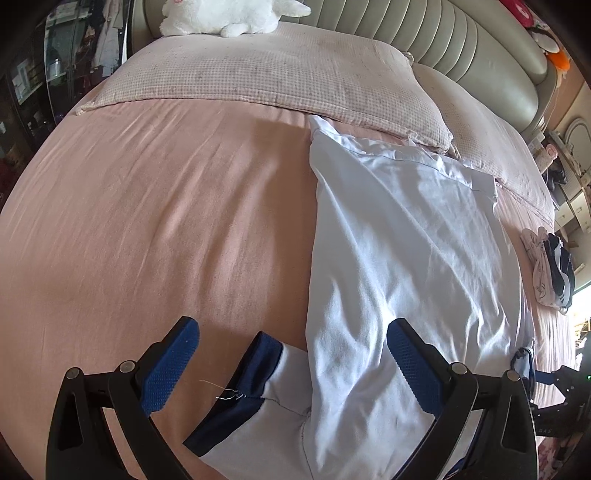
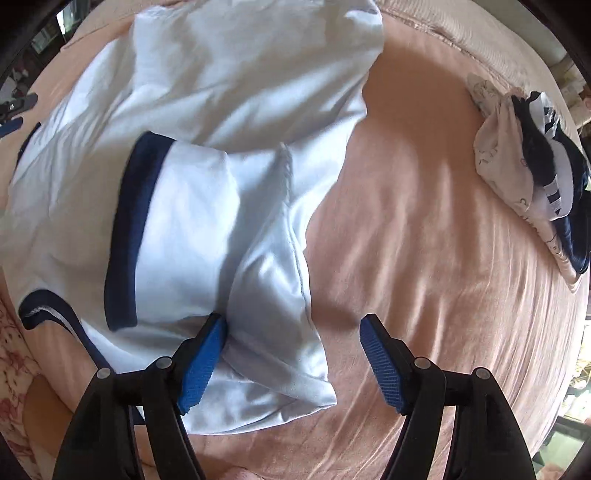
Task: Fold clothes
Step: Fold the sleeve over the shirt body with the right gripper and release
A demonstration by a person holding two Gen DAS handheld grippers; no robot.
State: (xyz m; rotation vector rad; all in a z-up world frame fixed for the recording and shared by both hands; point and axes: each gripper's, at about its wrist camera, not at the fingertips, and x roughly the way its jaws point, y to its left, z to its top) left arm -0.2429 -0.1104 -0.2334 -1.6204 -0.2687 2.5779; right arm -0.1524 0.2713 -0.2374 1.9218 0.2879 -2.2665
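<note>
Blue-padded fingers (image 2: pixel 201 363) of the right gripper (image 2: pixel 295 363) stand wide apart over the folded shoulder of a pale blue shirt (image 2: pixel 207 155), the left pad touching or just above the cloth and the right pad over bare sheet; nothing is clamped between them. That shirt lies spread on the pink bed sheet (image 2: pixel 424 258), with one short sleeve (image 2: pixel 184 229), edged in a navy cuff (image 2: pixel 125 229), folded inward across the body. From the left wrist view the same shirt (image 1: pixel 399 240) runs as a long strip from near the camera up toward the pillows, and its other navy-cuffed sleeve (image 1: pixel 258 384) sticks out sideways onto the sheet between the pads. Its left gripper (image 1: pixel 291 363) is also spread wide, hanging above the sleeve and the shirt's near end without pinching either. Farther off, a small pile of folded clothes (image 2: pixel 528 173), white and navy, rests near the bed's right edge, well apart from the shirt. Checked pillows (image 1: pixel 266 77) lie at the head of the bed below a padded headboard (image 1: pixel 461 40), with a white plush toy (image 1: pixel 225 16) on top of one.
</note>
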